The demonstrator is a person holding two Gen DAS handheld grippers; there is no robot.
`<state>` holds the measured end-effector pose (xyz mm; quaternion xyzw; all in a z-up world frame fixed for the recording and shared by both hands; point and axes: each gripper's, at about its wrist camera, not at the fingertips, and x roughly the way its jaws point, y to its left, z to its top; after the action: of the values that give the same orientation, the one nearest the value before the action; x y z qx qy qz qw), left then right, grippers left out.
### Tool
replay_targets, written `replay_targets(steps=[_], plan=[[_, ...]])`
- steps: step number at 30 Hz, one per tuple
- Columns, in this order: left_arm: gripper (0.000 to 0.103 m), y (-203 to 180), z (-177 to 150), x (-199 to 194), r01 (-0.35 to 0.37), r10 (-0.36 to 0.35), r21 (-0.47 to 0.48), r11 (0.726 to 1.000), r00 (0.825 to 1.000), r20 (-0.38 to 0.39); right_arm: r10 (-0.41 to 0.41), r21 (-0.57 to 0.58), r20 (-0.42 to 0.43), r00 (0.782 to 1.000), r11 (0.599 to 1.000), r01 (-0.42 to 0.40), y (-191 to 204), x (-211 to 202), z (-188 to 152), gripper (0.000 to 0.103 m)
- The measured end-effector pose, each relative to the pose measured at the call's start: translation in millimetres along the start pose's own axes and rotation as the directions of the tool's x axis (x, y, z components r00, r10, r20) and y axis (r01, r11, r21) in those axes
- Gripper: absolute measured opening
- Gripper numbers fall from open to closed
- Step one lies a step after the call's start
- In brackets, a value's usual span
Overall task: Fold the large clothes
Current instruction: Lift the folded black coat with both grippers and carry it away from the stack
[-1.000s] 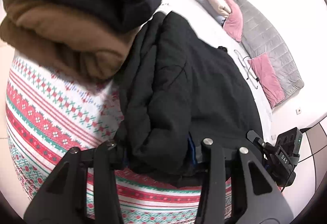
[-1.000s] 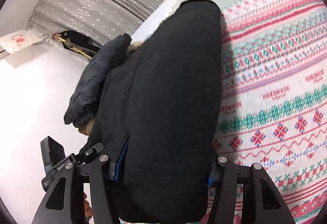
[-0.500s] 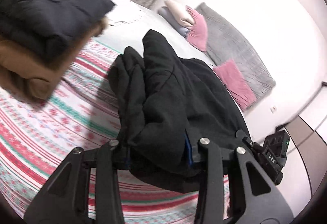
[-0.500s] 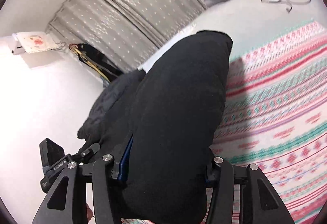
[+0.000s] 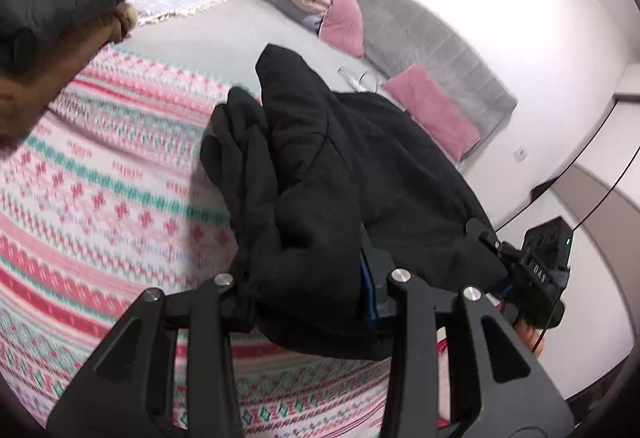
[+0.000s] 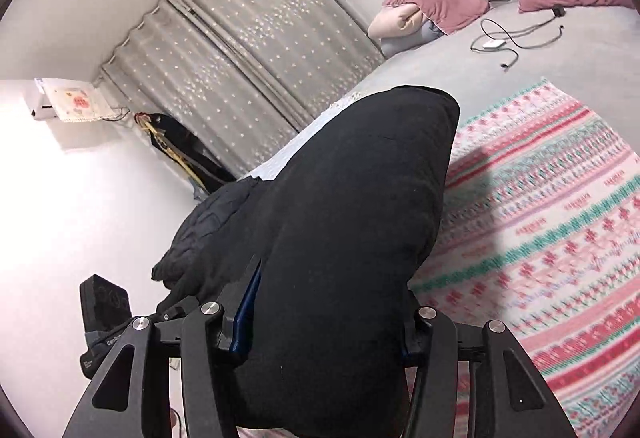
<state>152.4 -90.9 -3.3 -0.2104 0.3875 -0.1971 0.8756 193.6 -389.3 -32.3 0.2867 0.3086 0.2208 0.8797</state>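
Coat (image 5: 340, 174), black and padded, hung folded between our two grippers above the patterned blanket (image 5: 100, 206), over its edge nearest us. Our left gripper (image 5: 308, 294) was clamped on one end of the bundle, fabric bulging out past both fingers. Our right gripper (image 6: 328, 318) was clamped on the other end, its jaws filled by the thick roll.

A second earlier the coat lay low against the blanket and the folded pile (image 5: 52, 10) of brown and dark clothes filled the top of the left view. By now we had swung round with the bundle lifted: the pile had slid off to the upper left corner, and the grey bedspread, the pink pillows (image 5: 428, 110) and the headboard had come into sight. We judged the folding of this coat finished and the carry begun, probably toward that pile, though where it would be set down we could not tell.

The left view showed the coat's loose layers, the pile, and the right gripper's body beyond the bundle. The right view showed instead the curtain (image 6: 248, 50), a cable (image 6: 516, 34) lying on the bedspread, and only a smooth black hump, hiding how neat the fold was.
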Motion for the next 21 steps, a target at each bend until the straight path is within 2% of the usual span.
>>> replay_targets(steps=[5,8,10,17,21], plan=[[0.043,20,-40,32,-0.107,0.107,0.007,0.994,0.990,-0.091,-0.060,0.053,-0.107,0.992,0.996,0.066,-57,1,-29,0.054],[0.049,25,-52,33,-0.115,0.116,0.015,0.993,0.987,-0.110,-0.079,0.103,-0.211,0.974,0.989,0.103,-81,8,-47,0.060],[0.051,21,-57,32,-0.131,0.135,0.046,0.990,0.985,-0.104,-0.075,0.130,-0.236,0.969,0.986,0.108,-89,8,-52,0.062],[0.054,26,-63,34,-0.130,0.132,0.030,0.991,0.985,-0.115,-0.112,0.119,-0.246,0.963,0.982,0.145,-95,12,-58,0.068],[0.053,24,-62,35,-0.131,0.129,-0.005,0.991,0.984,-0.126,-0.117,0.126,-0.254,0.960,0.980,0.153,-92,12,-55,0.066]])
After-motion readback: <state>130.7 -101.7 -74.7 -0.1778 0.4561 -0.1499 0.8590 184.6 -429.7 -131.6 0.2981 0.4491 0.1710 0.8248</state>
